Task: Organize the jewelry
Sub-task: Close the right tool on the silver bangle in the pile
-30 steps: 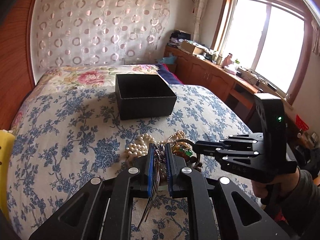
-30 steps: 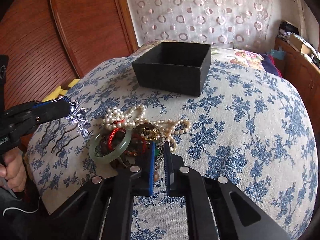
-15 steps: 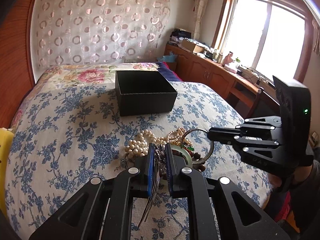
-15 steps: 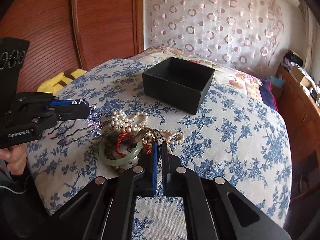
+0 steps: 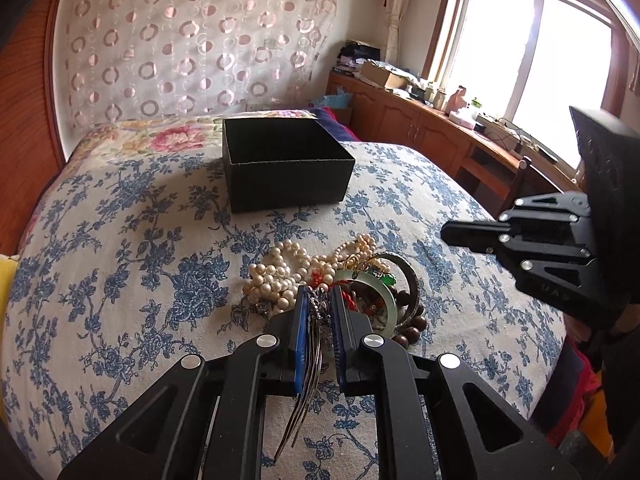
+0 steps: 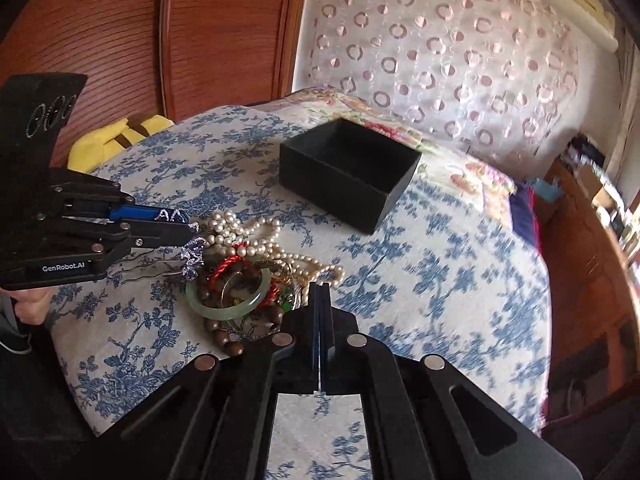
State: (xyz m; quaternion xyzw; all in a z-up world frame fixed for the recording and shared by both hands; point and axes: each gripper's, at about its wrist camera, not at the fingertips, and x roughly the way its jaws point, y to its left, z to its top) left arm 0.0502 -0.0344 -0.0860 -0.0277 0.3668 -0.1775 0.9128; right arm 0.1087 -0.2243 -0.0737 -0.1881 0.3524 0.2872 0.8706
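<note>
A jewelry pile [image 5: 336, 284] lies on the floral bed cover: pearl strands [image 5: 276, 270], a pale green jade bangle [image 6: 228, 294], brown beads and red cord. My left gripper [image 5: 319, 300] is shut on a silver hair comb [image 5: 308, 364] with a purple ornament [image 6: 192, 254], held just above the pile's near edge. My right gripper [image 6: 320, 292] is shut and empty, raised to the right of the pile; it also shows in the left wrist view [image 5: 452, 234]. An open black box [image 5: 286, 164] stands beyond the pile.
The bed cover [image 5: 120, 280] spreads around the pile. A wooden headboard [image 6: 120, 40] is at the left, with a yellow item [image 6: 116, 138] beside it. A wooden cabinet and window [image 5: 520, 60] run along the right.
My right gripper has closed fully and pulled back to the right, away from the pile. My left gripper stays shut on the comb, a little closer over the pile.
</note>
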